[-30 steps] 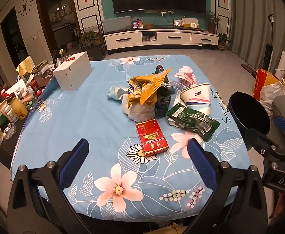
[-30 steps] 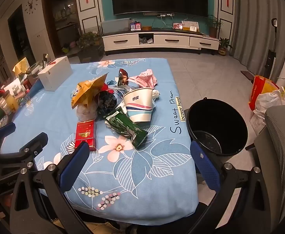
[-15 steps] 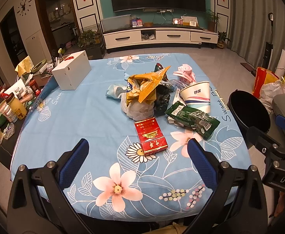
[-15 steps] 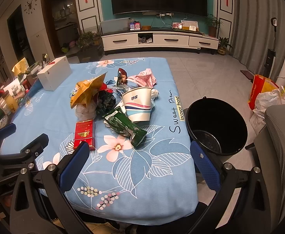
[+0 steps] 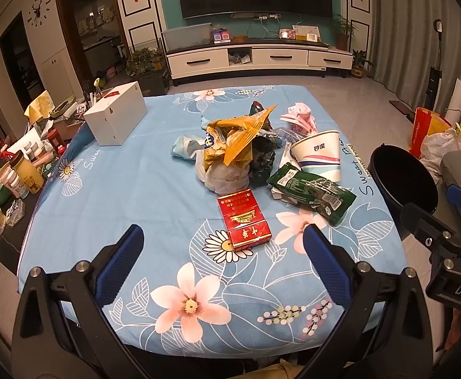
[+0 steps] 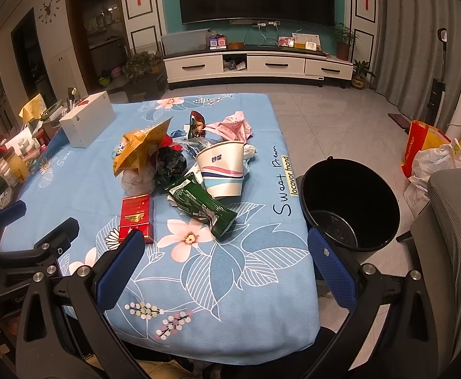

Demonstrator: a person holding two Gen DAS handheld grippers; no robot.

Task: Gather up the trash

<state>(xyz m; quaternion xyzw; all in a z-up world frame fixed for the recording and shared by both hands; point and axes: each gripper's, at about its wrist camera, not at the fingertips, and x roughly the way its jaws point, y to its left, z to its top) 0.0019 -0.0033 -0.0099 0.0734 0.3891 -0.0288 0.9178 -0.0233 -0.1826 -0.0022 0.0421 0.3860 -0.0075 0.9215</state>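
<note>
A heap of trash sits mid-frame on a table point(image 5: 129, 195) draped in a blue floral cloth: a red cigarette pack point(image 5: 243, 219) lies nearest the camera in the left wrist view, with a crumpled yellow snack bag point(image 5: 236, 139) above it atop a white plastic bag point(image 5: 225, 173). To the right rest a dark green foil wrapper point(image 5: 312, 189) and a tipped paper cup point(image 5: 320, 154); a pink wrapper point(image 5: 300, 117) lies behind. A white box point(image 5: 116, 120) stands apart at upper left. The left gripper point(image 5: 224, 252) hangs with its blue-padded fingers spread wide and empty, just short of the cigarette pack. The right gripper point(image 6: 227, 259) (likewise spread, holding nothing) hovers over the cloth's near edge. An open black bucket point(image 6: 350, 202), seemingly empty, stands on the floor at right, just beside the table.
</note>
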